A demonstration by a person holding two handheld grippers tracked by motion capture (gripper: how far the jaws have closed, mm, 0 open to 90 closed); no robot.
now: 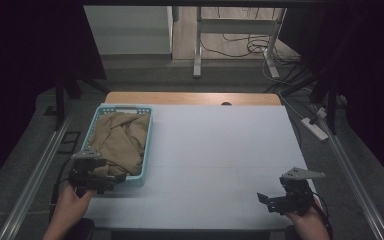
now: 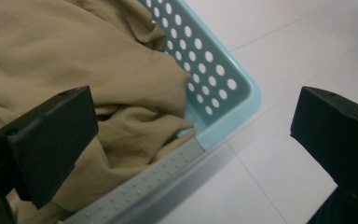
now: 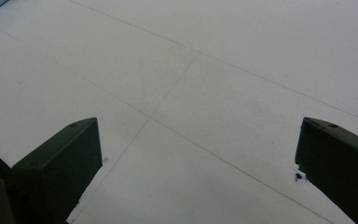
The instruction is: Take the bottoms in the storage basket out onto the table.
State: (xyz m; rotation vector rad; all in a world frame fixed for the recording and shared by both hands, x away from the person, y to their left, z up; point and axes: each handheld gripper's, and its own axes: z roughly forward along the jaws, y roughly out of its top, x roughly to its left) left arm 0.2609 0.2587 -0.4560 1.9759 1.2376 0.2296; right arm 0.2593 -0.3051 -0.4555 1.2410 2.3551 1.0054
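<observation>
1. The white tabletop [image 1: 220, 165] fills the middle of the high view, with thin seam lines crossing it and a strip of wood along its far edge. Your forearms come in from the bottom corners.

2. The light blue perforated basket [image 1: 147, 145] sits on the left part of the tabletop, its long side running away from you. In the left gripper view its near corner [image 2: 242, 88] and a grey dotted rim strip lie between your jaws.

3. The tan cloth [image 1: 117, 142] lies crumpled inside the basket and covers most of its floor. In the left gripper view the cloth [image 2: 74, 60] bunches up against the perforated wall and laps over the near rim.

4. Your left tongs [image 1: 115, 179] are at the basket's near end, by its near right corner. They are released: the jaws stand wide apart, one over the cloth, the other out over the bare tabletop beyond the basket's corner. They grasp nothing; whether the jaw over the cloth touches it, I cannot tell.

5. Your right tongs [image 1: 266, 201] are low over the near right part of the tabletop, well apart from the basket. They are released too, jaws spread wide with bare white surface and its seam lines between them.
</observation>
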